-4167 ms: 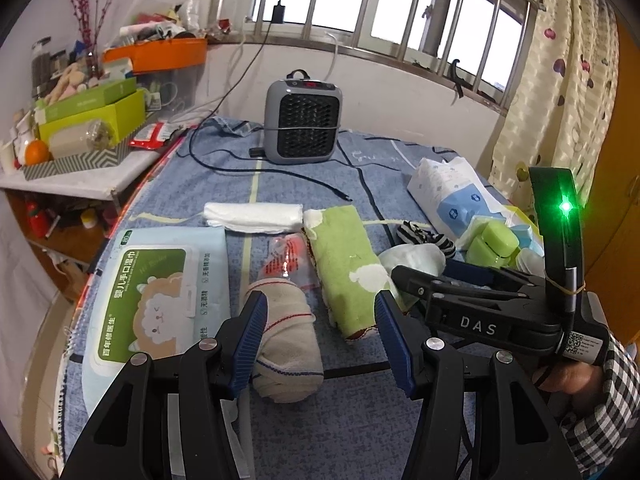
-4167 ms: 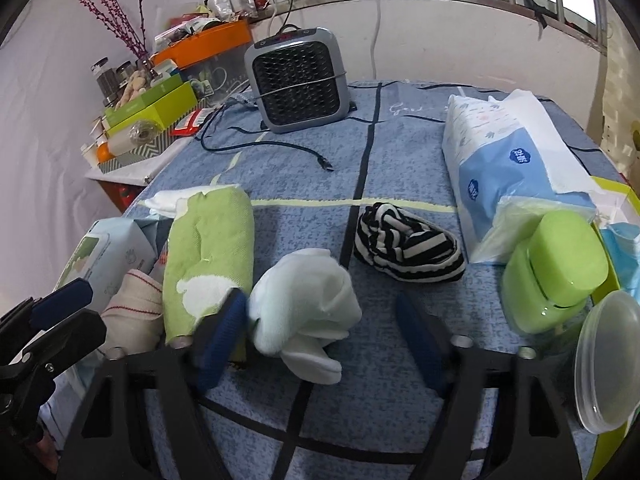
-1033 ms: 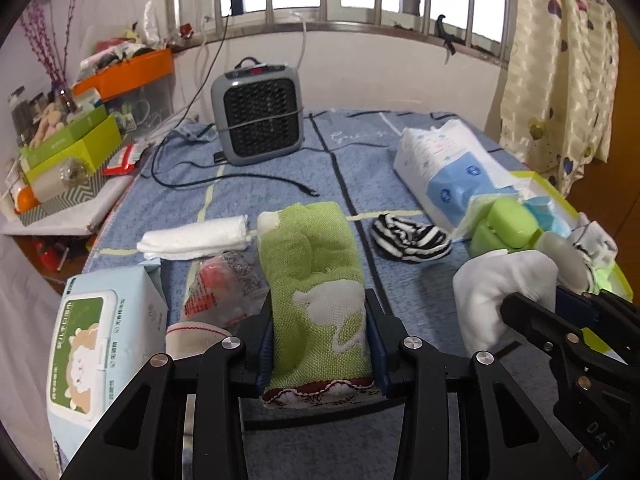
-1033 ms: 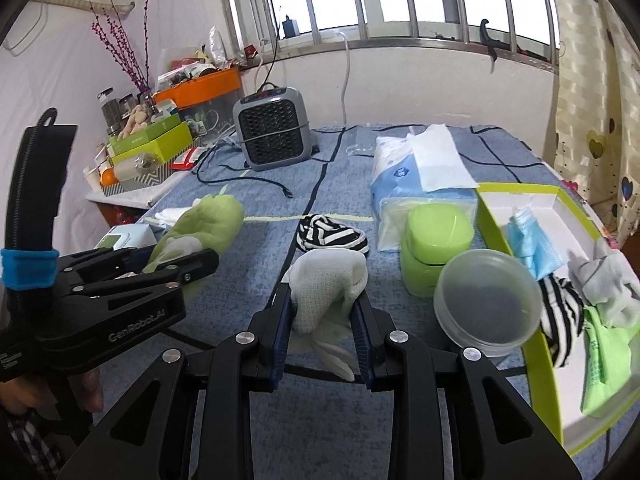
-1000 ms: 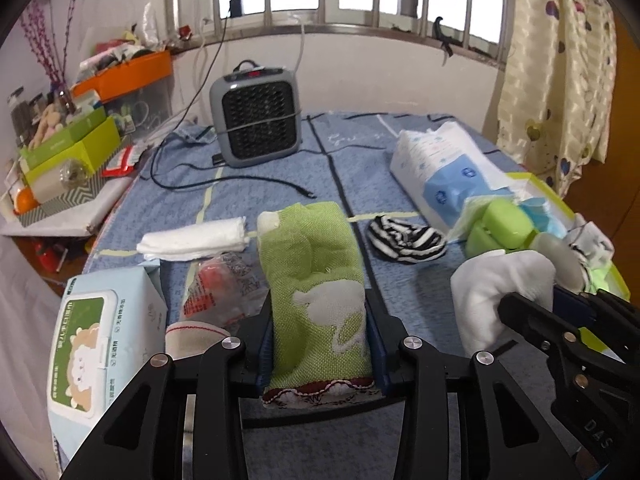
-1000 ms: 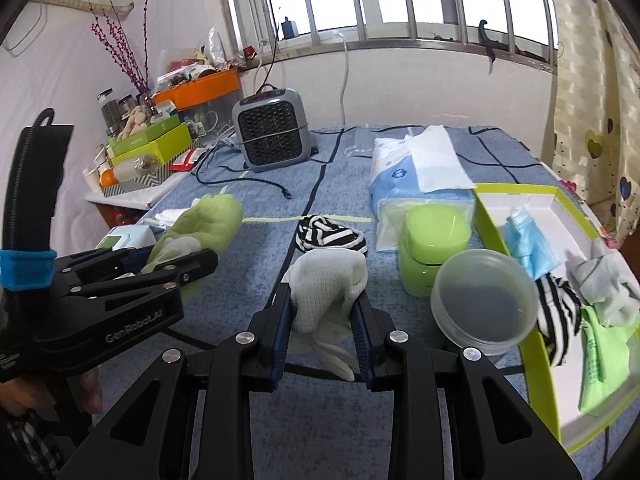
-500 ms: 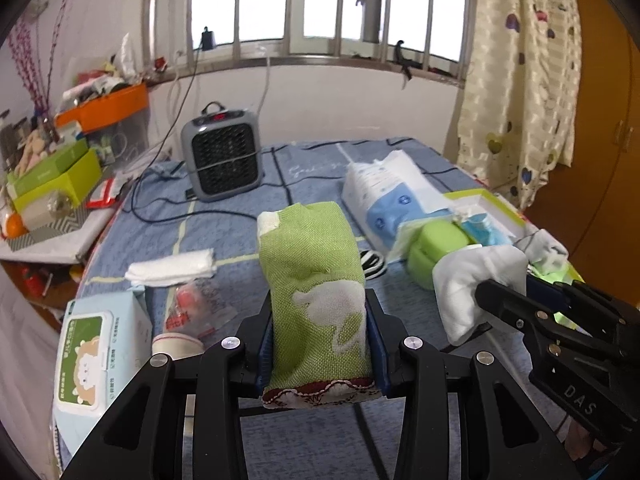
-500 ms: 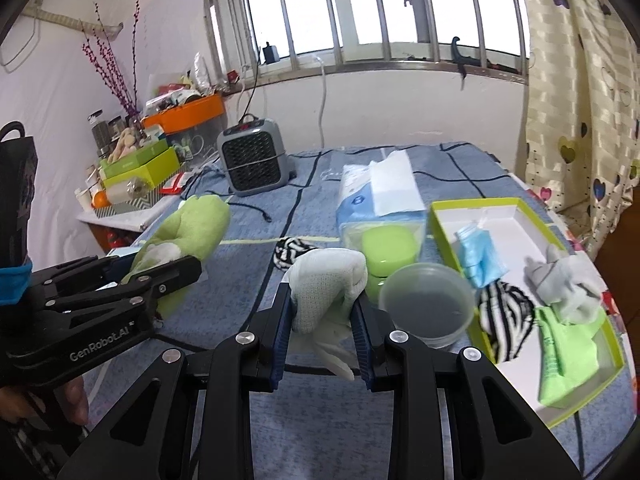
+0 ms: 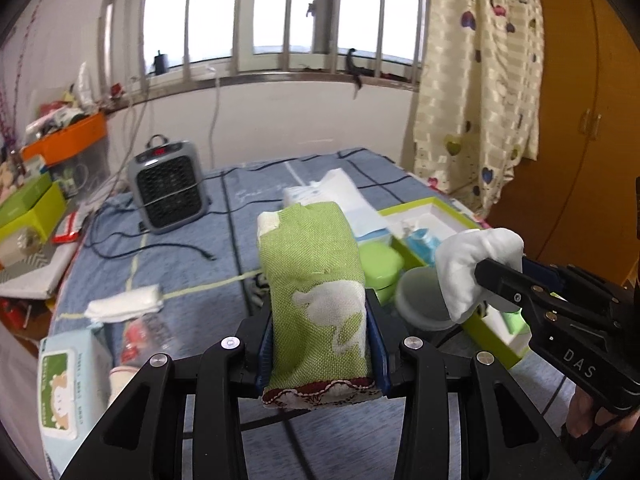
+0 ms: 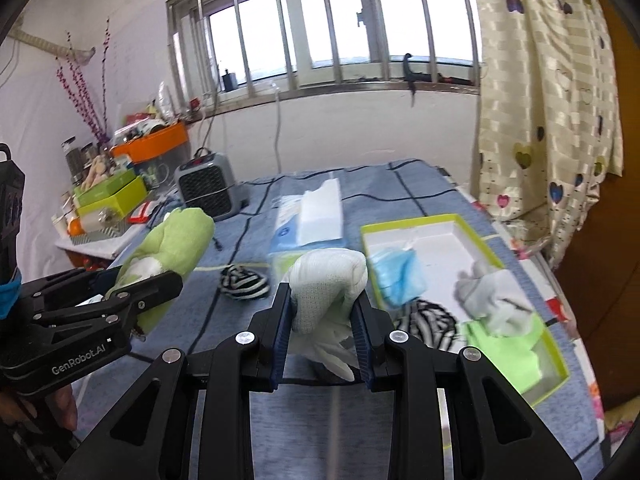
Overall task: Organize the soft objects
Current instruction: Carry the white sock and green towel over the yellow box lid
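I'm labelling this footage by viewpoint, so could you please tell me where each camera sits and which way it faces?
Left wrist: on the left gripper, looking along its fingers, which clamp a green towel, towards the bed and window; the right gripper with a white sock enters at right.
Right wrist: on the right gripper, looking past the white sock at the green-rimmed box; the left gripper and a hand show at left.
Shared: both grippers, towel, sock, box, heater.
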A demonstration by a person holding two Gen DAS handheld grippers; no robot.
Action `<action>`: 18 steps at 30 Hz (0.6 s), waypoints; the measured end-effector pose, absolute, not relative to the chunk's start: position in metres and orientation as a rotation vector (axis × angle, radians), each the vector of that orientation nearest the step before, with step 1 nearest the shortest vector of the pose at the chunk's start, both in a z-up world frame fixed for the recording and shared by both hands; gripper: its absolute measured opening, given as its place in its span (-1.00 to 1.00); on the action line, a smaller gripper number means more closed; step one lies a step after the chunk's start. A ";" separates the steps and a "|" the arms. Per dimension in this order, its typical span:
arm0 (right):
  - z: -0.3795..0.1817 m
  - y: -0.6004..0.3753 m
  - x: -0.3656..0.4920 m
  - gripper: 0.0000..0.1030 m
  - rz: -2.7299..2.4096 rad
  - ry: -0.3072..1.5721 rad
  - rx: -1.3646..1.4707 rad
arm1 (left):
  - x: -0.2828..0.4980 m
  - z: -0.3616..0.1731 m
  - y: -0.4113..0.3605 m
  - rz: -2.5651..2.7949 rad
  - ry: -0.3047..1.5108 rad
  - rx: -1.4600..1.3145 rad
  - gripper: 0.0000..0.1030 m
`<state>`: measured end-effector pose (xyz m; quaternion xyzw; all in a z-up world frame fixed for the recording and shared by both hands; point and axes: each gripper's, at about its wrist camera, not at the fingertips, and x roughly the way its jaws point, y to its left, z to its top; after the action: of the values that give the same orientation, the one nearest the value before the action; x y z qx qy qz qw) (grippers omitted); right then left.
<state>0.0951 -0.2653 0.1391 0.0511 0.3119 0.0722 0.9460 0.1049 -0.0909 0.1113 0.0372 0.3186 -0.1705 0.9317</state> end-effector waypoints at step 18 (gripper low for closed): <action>0.126 -0.346 0.075 -0.42 -0.049 0.672 0.141 | 0.123 0.114 -0.172 -0.552 0.674 0.102 -0.27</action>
<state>0.0748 -0.3464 0.1256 0.0690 0.3295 -0.0239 0.9413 0.1226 -0.1717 0.1141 0.0494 0.3261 -0.2674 0.9054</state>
